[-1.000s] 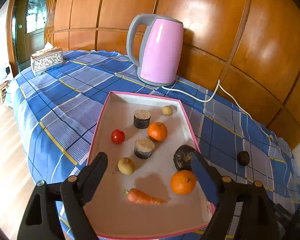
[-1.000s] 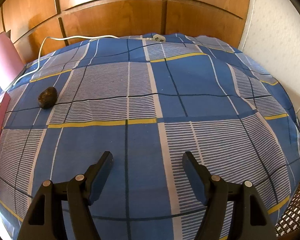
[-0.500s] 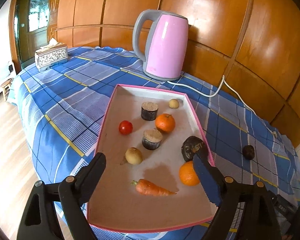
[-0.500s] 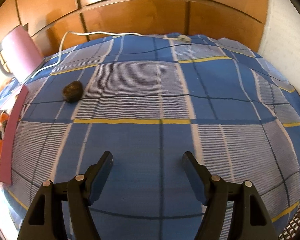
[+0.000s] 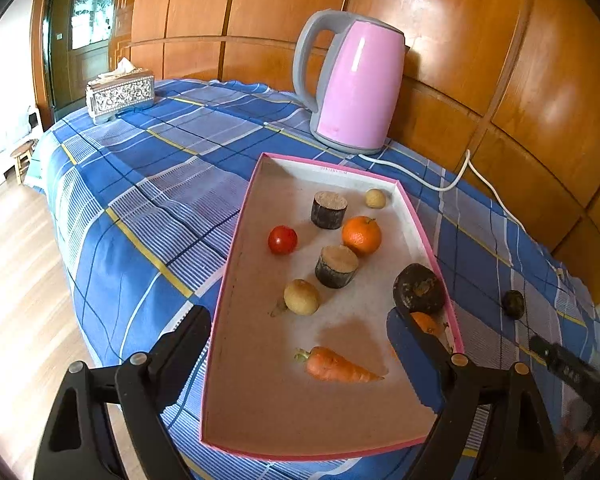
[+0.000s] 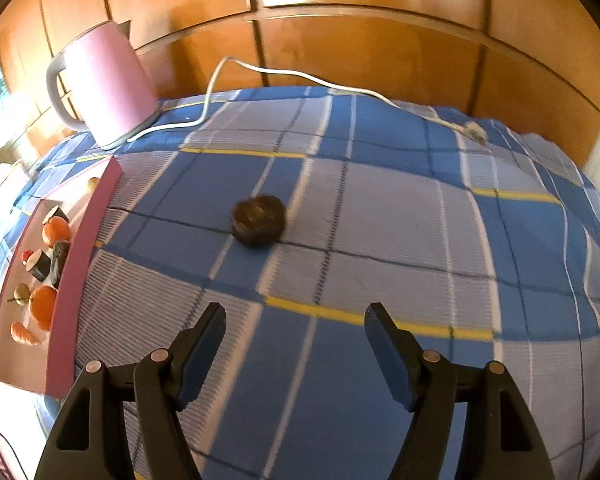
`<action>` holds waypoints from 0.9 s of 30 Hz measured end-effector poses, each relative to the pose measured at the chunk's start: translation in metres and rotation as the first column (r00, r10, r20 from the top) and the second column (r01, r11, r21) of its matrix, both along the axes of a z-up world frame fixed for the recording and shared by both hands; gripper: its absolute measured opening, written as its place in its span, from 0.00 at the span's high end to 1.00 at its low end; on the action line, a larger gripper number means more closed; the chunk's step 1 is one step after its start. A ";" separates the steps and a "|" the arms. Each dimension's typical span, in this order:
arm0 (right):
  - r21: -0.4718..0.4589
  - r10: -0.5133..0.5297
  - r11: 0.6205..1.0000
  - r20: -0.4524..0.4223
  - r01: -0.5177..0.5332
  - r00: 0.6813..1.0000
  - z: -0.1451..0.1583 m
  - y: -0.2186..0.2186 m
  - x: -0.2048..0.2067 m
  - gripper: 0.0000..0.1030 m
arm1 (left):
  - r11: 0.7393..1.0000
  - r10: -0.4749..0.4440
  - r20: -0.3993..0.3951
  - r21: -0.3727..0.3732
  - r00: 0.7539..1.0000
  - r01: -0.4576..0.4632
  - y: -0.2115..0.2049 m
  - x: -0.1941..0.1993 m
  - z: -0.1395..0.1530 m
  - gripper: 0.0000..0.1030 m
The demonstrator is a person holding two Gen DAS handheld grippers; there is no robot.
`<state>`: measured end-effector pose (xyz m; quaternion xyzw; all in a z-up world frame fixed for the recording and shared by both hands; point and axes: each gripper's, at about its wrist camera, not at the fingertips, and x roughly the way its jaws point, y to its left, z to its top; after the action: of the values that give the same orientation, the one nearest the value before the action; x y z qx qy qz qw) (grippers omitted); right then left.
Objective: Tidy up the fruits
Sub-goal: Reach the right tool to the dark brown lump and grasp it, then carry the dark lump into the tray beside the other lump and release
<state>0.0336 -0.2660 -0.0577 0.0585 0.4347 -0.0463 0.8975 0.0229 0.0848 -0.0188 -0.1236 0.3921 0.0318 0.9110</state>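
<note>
We note the left tool [image 5: 300,354] wide apart, nothing between its pads, hovering over the near end of the pink tray [image 5: 236,252] on the counter [image 5: 148,184]. In the tray: a tomato [image 5: 283,239], a carrot [image 5: 336,367], two oranges, one [image 5: 361,235] mid-tray. A pink kettle [image 5: 358,88] stands behind. Right of the tray, a dark fruit [image 6: 258,220] lies alone on the cloth; our right tool [image 6: 295,344] hangs short of it, parted and empty.
</note>
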 end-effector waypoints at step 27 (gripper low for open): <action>-0.069 0.076 0.994 -0.055 -0.079 0.996 -0.012 0.017 0.071 0.59 | 0.999 0.033 -0.042 -0.006 0.999 -0.033 0.010 0.004 -0.011 0.11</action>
<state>0.1044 -0.2486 -0.0699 0.0086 0.4582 -0.0284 0.8884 0.0272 0.0951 -0.0302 -0.1325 0.4092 0.0481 0.9015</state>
